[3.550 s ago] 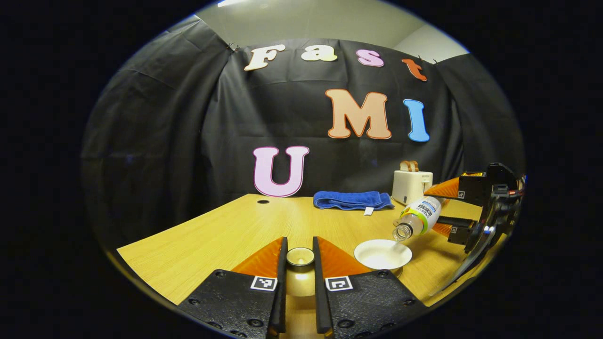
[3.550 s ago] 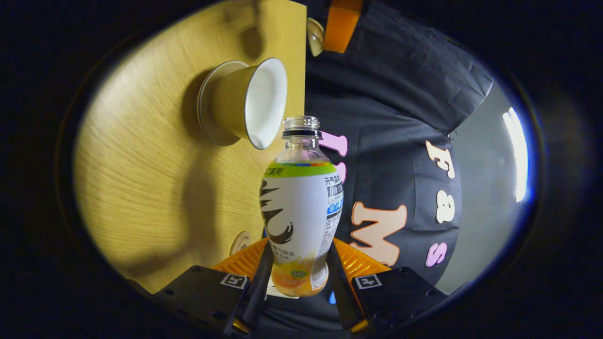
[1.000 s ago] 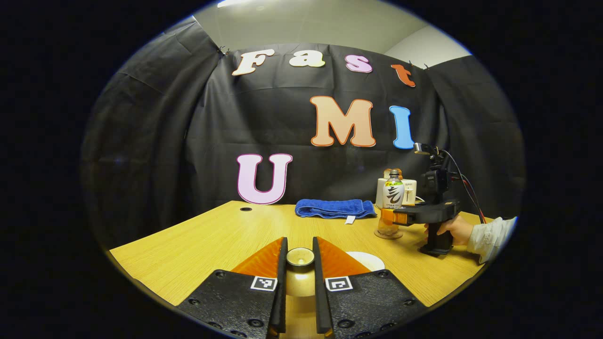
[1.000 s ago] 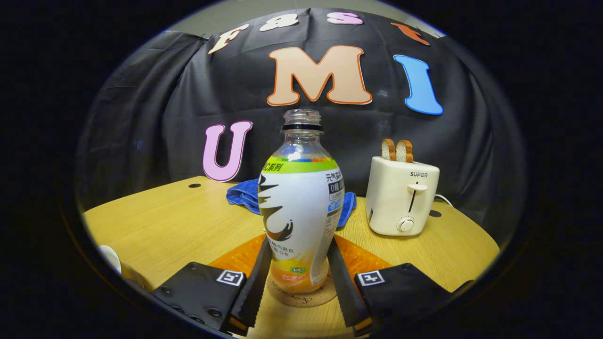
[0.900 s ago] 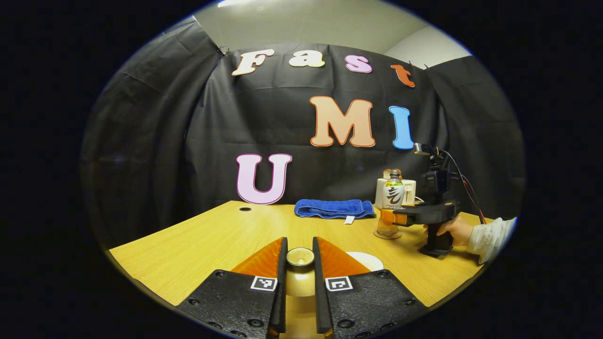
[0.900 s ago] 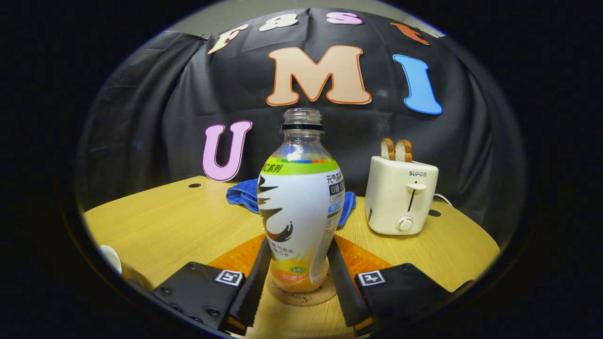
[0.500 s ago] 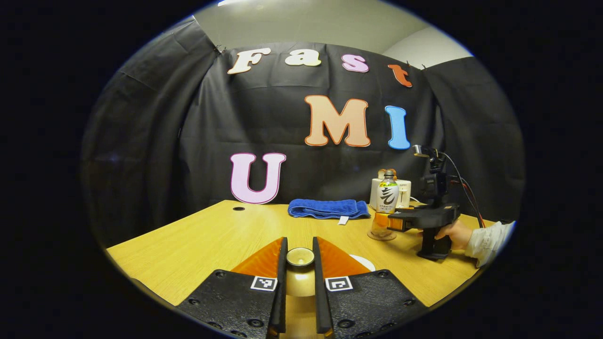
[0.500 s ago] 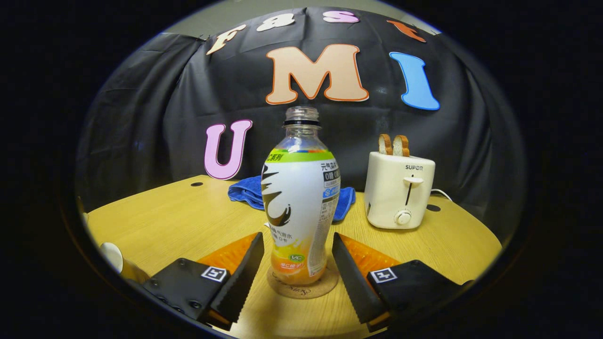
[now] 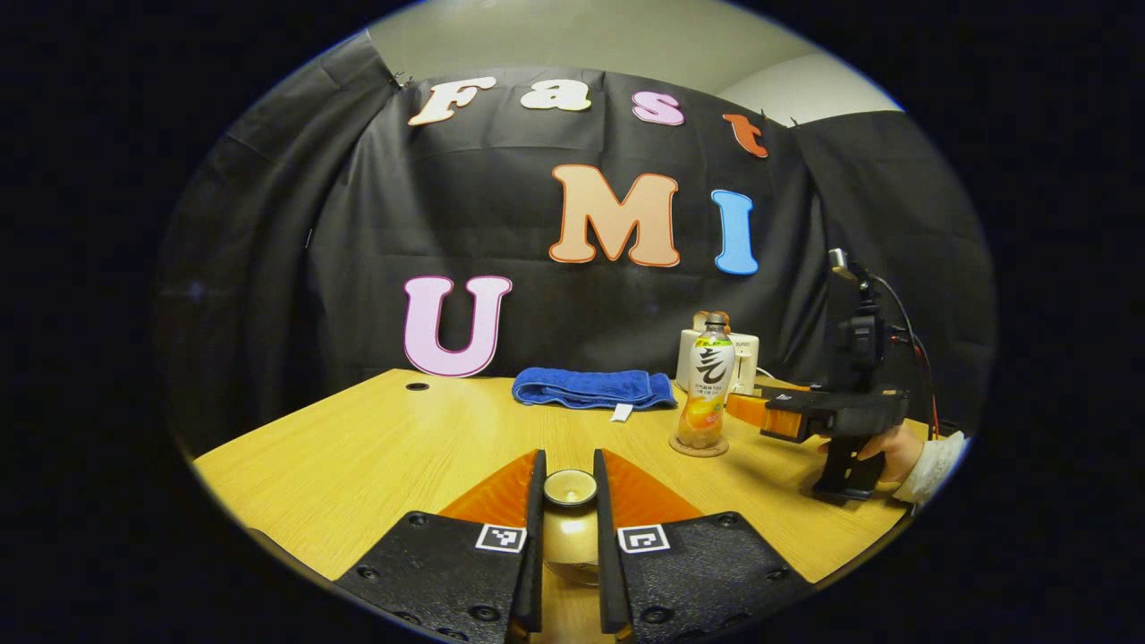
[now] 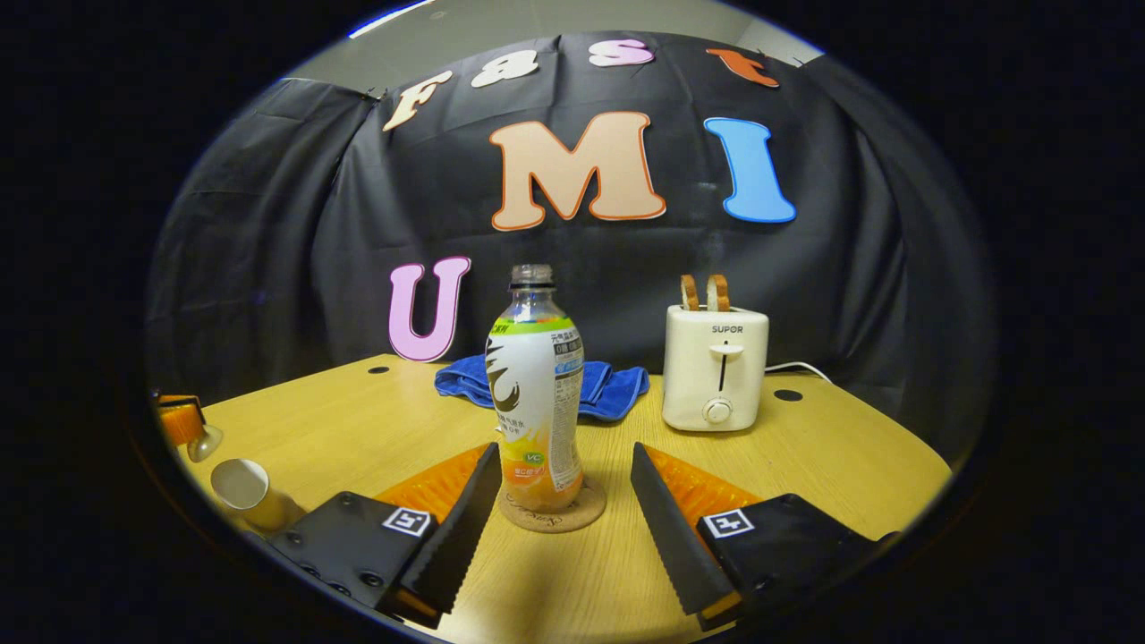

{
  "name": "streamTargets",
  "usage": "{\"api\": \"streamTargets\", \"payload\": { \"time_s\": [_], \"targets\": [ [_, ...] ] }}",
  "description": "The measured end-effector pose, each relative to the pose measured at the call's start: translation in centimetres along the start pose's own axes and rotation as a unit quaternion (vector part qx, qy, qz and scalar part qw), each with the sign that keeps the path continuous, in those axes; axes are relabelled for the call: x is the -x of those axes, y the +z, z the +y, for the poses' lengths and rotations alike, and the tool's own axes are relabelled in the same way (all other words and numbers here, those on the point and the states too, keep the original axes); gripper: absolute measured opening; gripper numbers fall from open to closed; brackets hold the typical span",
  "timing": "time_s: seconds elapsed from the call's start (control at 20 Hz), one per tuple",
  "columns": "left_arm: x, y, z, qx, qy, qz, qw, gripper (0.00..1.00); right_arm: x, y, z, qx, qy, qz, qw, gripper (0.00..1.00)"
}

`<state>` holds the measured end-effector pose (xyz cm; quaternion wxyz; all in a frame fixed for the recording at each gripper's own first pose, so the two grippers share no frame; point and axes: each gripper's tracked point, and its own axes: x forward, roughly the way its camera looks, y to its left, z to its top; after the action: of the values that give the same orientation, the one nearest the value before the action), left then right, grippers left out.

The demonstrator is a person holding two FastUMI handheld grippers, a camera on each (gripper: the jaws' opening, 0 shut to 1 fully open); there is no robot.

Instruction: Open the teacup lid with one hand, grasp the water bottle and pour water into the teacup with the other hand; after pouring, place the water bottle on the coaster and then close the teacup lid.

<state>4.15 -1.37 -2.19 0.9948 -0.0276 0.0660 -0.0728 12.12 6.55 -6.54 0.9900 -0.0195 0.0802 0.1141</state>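
The water bottle (image 10: 535, 402) stands upright and uncapped on the round cork coaster (image 10: 552, 514). My right gripper (image 10: 564, 453) is open, and its fingers sit a little short of the bottle, one on each side, without touching it. The pale teacup (image 10: 241, 487) rests open at the lower left of the right gripper view, and close above it hangs the lid (image 10: 207, 441). In the left gripper view my left gripper (image 9: 570, 483) is shut on the lid's knob (image 9: 570, 487). Farther right stand the bottle (image 9: 707, 394) and the right gripper (image 9: 787, 416), held by a hand (image 9: 886, 443).
A cream toaster (image 10: 716, 367) with two slices of bread stands behind and to the right of the bottle. A folded blue towel (image 10: 608, 380) lies at the back of the wooden table (image 10: 805, 447). The booth's black cloth hangs behind.
The bottle was tipped over the teacup, then set upright on the coaster. My right gripper has opened and drawn back from it. The left gripper still holds the lid and has shifted slightly.
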Motion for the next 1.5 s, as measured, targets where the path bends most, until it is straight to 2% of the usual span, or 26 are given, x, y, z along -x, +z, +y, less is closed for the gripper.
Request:
{"api": "streamTargets", "payload": {
  "time_s": [0.05,0.1,0.35,0.4,0.45,0.5,0.8,1.05,1.1,1.2,1.3,1.5],
  "targets": [
    [-0.2,-0.2,-0.2,-0.005,-0.001,0.004,1.000,0.23,0.6,0.3,-0.2,-0.003,-0.001,-0.004,1.000,0.90],
    [-0.5,-0.4,-0.5,-0.009,-0.005,0.008,1.000,0.23,1.2,0.5,-0.5,-0.007,-0.002,-0.006,1.000,0.96],
    [-1.3,-1.2,-1.5,-0.015,-0.018,0.022,0.999,0.23,3.4,1.4,-1.7,-0.017,-0.007,-0.015,1.000,0.91],
    [-1.4,-1.3,-1.6,-0.017,-0.020,0.024,0.999,0.23,3.8,1.4,-1.9,-0.016,-0.010,-0.017,1.000,0.96],
    [-1.5,-1.4,-1.7,-0.019,-0.020,0.027,0.999,0.23,4.3,1.5,-2.1,-0.014,-0.013,-0.019,1.000,0.93],
    [-1.6,-1.6,-1.9,-0.021,-0.022,0.028,0.999,0.23,4.6,1.5,-2.3,-0.012,-0.015,-0.021,1.000,0.96],
    [-1.9,-3.3,-2.4,-0.033,-0.025,0.054,0.998,0.23,6.0,1.4,-2.5,-0.003,-0.017,-0.021,1.000,0.93],
    [-1.9,-3.3,-2.4,-0.046,-0.021,0.050,0.997,0.24,6.8,1.1,-2.1,0.002,-0.013,-0.022,1.000,0.93],
    [-1.9,-3.4,-2.4,-0.045,-0.020,0.051,0.997,0.24,7.1,1.0,-1.9,0.004,-0.012,-0.022,1.000,0.96],
    [-1.9,-3.3,-2.5,-0.039,-0.020,0.046,0.998,0.26,7.4,0.7,-1.6,0.009,-0.011,-0.021,1.000,0.91],
    [-1.8,-3.1,-2.2,-0.034,-0.015,0.039,0.999,0.29,8.2,0.6,-1.3,0.011,-0.010,-0.023,1.000,0.93],
    [-0.8,-2.0,-1.6,-0.032,0.001,0.018,0.999,0.88,9.5,0.6,-1.0,0.006,-0.013,-0.029,0.999,0.96]
  ]
}}
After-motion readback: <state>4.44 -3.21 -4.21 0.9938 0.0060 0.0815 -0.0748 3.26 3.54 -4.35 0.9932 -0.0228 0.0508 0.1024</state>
